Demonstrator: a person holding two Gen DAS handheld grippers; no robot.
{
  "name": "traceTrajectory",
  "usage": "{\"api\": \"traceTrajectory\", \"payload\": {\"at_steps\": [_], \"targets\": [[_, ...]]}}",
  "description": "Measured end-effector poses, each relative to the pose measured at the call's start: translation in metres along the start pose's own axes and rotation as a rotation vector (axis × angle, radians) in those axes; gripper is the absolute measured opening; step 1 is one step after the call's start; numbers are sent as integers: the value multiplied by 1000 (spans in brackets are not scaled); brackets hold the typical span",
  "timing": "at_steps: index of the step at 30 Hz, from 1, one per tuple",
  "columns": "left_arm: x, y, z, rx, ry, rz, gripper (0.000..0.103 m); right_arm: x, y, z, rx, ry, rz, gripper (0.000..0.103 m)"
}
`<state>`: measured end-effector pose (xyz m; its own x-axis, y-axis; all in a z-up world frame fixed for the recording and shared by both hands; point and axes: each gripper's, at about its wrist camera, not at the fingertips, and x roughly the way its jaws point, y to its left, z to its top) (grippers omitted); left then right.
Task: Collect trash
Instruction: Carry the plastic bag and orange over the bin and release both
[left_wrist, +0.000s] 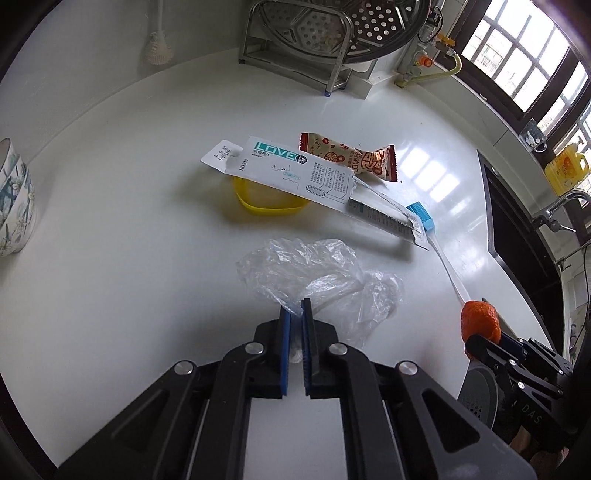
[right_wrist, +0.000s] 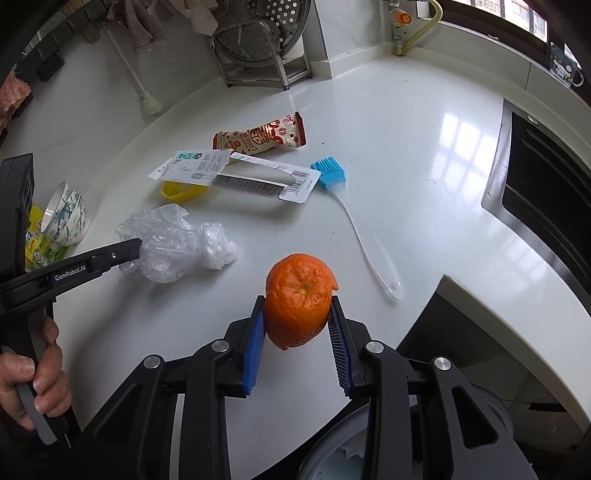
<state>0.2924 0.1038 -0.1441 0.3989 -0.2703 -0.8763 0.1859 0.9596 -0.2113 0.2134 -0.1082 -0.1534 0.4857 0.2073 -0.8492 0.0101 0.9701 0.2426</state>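
Holding: two pieces of trash are gripped at once, one in each pair of tongs, just above the white bench (left_wrist: 129, 221).
Left tongs (left_wrist: 296, 308): pinched almost fully shut on one edge of the crumpled clear plastic bag (left_wrist: 314, 273); most of the bag hangs free, nearer the camera than the yellow lid (left_wrist: 266, 206).
Right tongs (right_wrist: 297, 314): closed partway on the orange peel (right_wrist: 299, 299), blue pads pressing its two sides; the peel sits well to the right of the yellow lid, beside the handle of the blue silicone brush (right_wrist: 354, 218).
Trash left on the bench: a white cardboard package (left_wrist: 303, 177) lies tilted across the yellow lid, and a red-printed snack wrapper (left_wrist: 351, 157) lies just behind it.
Bin: a grey rim shows at the bottom of the right wrist view; I cannot tell more of it.
Risk, bag: the grip catches only a thin fold, so a quick swing could let the slick film slip out.
Risk, peel: it is a hollow, soft shell; harder squeezing could fold or tear it, and it could drop.
Risk, brush: not trash, yet near the peel; a low sweep could knock it.
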Motion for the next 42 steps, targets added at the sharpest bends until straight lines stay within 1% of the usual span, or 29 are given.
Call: {"api": "traceTrajectory", "payload": {"at_steps": [6, 11, 15, 18, 22, 29, 34, 37, 42], "targets": [[-25, -8, -14, 19, -32, -26, 6, -23, -4, -10, 12, -39, 9, 32], [-48, -29, -27, 52, -78, -32, 6, -47, -13, -25, 12, -72, 14, 32], [-63, -54, -40, 75, -88, -47, 6, -70, -27, -42, 27, -91, 19, 32], [-72, -78, -53, 101, -86, -83, 6, -87, -43, -59, 52, -102, 19, 32], [-77, -114, -74, 148, -74, -119, 6, -103, -69, -88, 79, -90, 7, 32], [-76, -182, -114, 242, -35, -188, 6, -125, -115, -141, 135, -63, -28, 32], [-64, -222, -140, 284, 7, -232, 6, -124, -145, -177, 191, -24, -41, 32], [-55, -241, -154, 305, 27, -239, 6, -118, -158, -193, 211, 1, -36, 32], [-32, -261, -172, 331, 81, -226, 6, -102, -173, -213, 227, 47, -28, 32]]}}
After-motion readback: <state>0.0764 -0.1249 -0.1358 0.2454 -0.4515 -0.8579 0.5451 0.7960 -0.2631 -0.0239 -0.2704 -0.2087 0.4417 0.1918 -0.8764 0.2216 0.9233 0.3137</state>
